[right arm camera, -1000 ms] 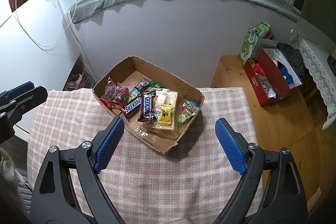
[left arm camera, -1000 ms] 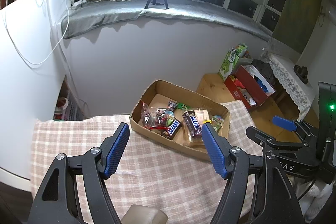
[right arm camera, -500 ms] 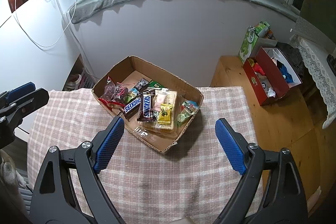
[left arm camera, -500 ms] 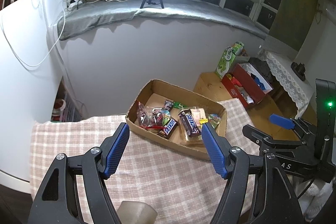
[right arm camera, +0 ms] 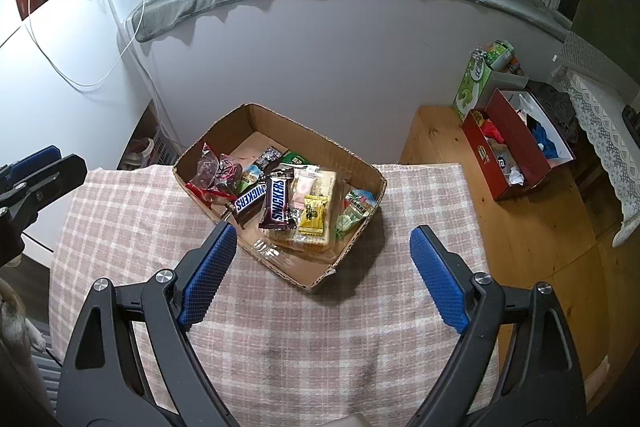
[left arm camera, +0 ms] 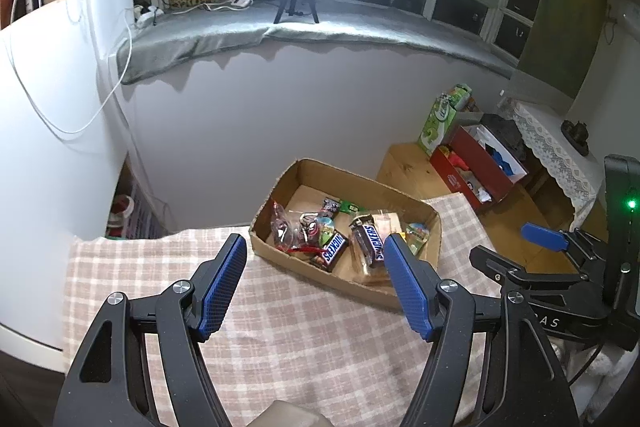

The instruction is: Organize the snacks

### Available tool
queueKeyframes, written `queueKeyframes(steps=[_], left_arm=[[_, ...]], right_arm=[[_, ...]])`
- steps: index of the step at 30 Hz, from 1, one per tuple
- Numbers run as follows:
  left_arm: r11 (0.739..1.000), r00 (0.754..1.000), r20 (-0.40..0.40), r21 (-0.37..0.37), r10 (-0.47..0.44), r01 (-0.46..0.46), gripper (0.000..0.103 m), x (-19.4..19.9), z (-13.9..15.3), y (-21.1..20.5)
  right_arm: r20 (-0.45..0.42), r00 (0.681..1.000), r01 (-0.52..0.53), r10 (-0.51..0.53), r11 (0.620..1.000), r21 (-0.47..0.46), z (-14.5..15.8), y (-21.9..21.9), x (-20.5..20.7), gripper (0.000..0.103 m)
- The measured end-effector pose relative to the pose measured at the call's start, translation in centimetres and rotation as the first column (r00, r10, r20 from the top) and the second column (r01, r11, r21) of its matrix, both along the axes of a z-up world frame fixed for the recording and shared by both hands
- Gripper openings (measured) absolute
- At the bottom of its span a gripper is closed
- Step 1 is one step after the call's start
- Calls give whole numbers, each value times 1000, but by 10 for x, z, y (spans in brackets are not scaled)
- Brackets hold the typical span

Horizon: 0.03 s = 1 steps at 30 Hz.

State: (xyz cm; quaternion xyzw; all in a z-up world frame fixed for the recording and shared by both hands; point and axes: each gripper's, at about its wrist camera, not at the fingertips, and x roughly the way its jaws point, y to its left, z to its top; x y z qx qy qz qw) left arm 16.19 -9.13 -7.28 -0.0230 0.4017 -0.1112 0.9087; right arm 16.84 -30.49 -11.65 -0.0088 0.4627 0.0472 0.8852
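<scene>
All snacks [right arm camera: 280, 203] were seen gathered inside the box [right arm camera: 362, 169]; nothing was left outside it, and both grippers [left arm camera: 312, 279] [right arm camera: 320, 267] were held wide, empty

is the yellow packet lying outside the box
No, the yellow packet lies inside the box, beside a Snickers bar.

"SNICKERS" reads in white-edged blue letters on two brown bar wrappers lying side by side in the cardboard box [right arm camera: 362, 163]: the left Snickers bar [right arm camera: 250, 202] and the right Snickers bar [right arm camera: 279, 203]. In the left wrist view, the letters "AS" show in pale print on the black body of the right gripper [left arm camera: 550, 321]. Printing on the other wrappers and on the green carton [right arm camera: 476, 77] is too small to read.
</scene>
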Motion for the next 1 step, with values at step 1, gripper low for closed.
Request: queueKeyframes(steps=[1], left_arm=[[1000,1000,2,1,4,-4,71,0,0,1]], right_arm=[[0,1000,-1,1,1000,0,0,0,0,91]])
